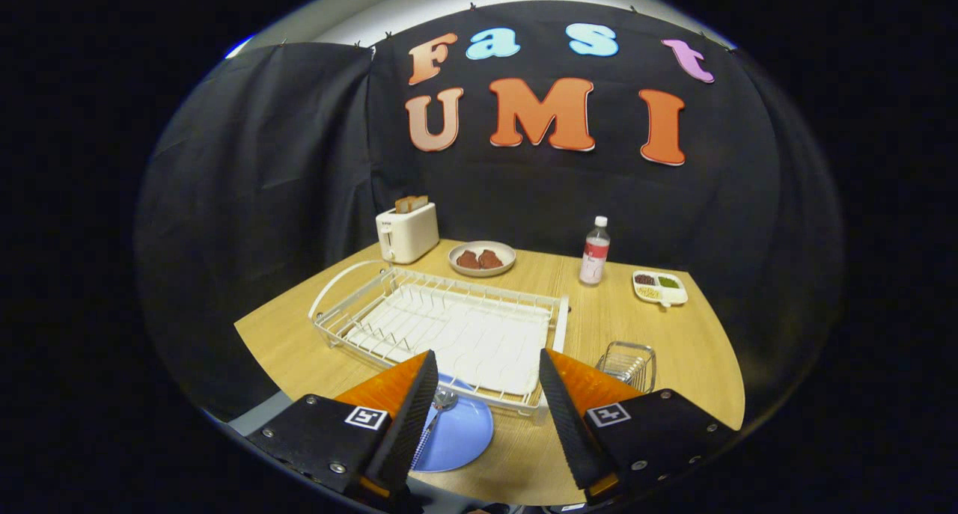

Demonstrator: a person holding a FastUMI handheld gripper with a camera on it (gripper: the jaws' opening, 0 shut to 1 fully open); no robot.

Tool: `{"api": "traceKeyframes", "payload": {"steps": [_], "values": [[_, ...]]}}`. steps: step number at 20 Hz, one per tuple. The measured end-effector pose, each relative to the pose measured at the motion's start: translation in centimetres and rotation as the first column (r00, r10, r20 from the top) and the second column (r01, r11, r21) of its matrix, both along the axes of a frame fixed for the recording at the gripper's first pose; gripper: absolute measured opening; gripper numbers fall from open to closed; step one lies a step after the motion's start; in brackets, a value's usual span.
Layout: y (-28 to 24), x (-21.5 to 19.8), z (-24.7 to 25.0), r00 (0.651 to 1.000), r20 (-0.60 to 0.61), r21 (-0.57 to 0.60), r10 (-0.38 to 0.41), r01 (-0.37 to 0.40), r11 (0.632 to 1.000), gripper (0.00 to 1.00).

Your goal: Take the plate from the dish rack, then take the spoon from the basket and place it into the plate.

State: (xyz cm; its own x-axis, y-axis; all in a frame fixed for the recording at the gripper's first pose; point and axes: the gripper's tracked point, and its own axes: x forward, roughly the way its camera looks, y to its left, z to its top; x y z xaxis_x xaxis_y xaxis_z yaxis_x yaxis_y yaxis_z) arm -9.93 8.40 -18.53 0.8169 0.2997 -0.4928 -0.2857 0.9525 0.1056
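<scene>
A blue plate (458, 435) lies flat on the wooden table (673, 349), in front of the dish rack and partly behind my left finger. A metal spoon (441, 403) rests in the plate, bowl end toward the rack. The white wire dish rack (449, 327) stands beyond my fingers and holds nothing. A small wire basket (629, 363) sits right of the rack, just past my right finger. My gripper (488, 379) hangs above the table's near edge, open, with nothing between its fingers.
At the back stand a white toaster (406, 232) with bread in it, a plate with two brown pieces of food (482, 259), a bottle with a red label (595, 252) and a small divided dish (659, 287). Bare wood lies right of the basket.
</scene>
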Motion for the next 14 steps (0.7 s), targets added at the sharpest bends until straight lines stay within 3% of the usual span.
{"api": "traceKeyframes", "payload": {"steps": [8,14], "values": [[-2.9,2.5,9.2,0.979,0.196,-0.001,-0.05,0.052,0.999,0.88],[-4.1,2.8,12.5,0.964,0.257,-0.005,-0.064,0.068,0.998,0.88]]}}
